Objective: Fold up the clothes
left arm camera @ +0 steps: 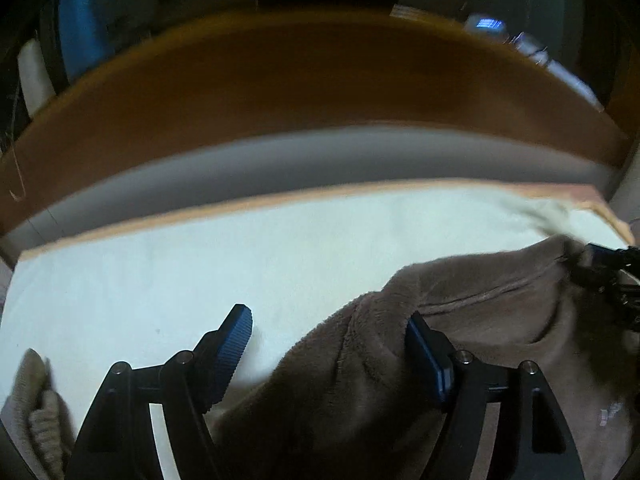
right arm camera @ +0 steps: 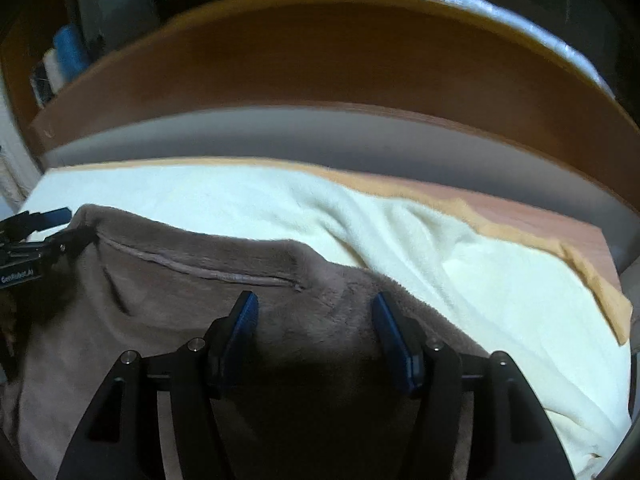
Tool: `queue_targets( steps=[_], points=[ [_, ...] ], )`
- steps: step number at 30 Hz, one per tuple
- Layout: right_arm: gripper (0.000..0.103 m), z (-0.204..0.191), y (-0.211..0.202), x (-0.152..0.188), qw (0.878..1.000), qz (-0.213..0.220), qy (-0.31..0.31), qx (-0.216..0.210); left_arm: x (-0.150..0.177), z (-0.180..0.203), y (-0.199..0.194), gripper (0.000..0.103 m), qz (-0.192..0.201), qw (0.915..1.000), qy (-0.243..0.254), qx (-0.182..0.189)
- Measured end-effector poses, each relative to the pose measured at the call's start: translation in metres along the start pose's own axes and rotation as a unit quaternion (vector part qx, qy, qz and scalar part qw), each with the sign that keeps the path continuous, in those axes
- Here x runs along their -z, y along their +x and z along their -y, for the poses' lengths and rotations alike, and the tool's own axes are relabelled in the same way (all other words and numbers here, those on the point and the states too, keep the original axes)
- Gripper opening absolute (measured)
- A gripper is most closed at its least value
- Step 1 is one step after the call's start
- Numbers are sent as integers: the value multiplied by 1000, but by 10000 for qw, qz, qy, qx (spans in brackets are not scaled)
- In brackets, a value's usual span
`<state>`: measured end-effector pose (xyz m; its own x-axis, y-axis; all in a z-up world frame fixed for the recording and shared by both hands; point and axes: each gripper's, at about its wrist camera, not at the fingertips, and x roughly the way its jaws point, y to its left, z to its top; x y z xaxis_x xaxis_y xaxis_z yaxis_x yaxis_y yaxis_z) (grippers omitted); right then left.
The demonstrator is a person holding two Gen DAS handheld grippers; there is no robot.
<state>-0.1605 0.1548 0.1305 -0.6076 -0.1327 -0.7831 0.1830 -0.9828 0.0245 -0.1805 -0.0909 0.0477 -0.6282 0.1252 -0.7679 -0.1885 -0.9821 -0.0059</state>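
Fleece garment (left arm camera: 460, 320), brown, lies bunched on a cream blanket (left arm camera: 200, 272) over the bed. Left wrist view: left gripper (left arm camera: 332, 344) jaws released, straddling the garment's left edge; cloth rises between the pads, neither pressing. Open blanket to the left; a knitted item (left arm camera: 36, 400) at lower left. Right wrist view: right gripper (right arm camera: 316, 332) jaws released over the fleece, seam (right arm camera: 200, 268) just ahead running left-right. Free blanket to the right, headboard (right arm camera: 320, 56) beyond.

A cream blanket (right arm camera: 460, 272) is covering the bed, an orange sheet edge (right arm camera: 520, 236) showing along its far side. A brown wooden headboard (right arm camera: 320, 56) is curving behind a grey strip. Blue items (left arm camera: 78, 32) are sitting in the dim room beyond.
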Motion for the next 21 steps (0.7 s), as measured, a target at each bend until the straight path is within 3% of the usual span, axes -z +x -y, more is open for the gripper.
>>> queue_targets(
  steps=[5,9,11,16,21],
  points=[
    [65,-9,-6,6,9996,-221,-198,39,-1,13,-9,77,48,9995,300,-18],
    [66,-6,11,13,9992,-384,-105,42,-1,14,32,77,-317,9990,222,-239],
    [72,-3,15,15,9995,-326,-34,-9,0,10,50,79,-392,9986,183,-303],
    [74,-3,16,17,9996,-277,1,38,1,0,49,80,-466,9988,-89,-140],
    [75,3,-15,22,9994,-128,251,-182,2,-1,26,80,-501,9984,-248,-107]
  ],
)
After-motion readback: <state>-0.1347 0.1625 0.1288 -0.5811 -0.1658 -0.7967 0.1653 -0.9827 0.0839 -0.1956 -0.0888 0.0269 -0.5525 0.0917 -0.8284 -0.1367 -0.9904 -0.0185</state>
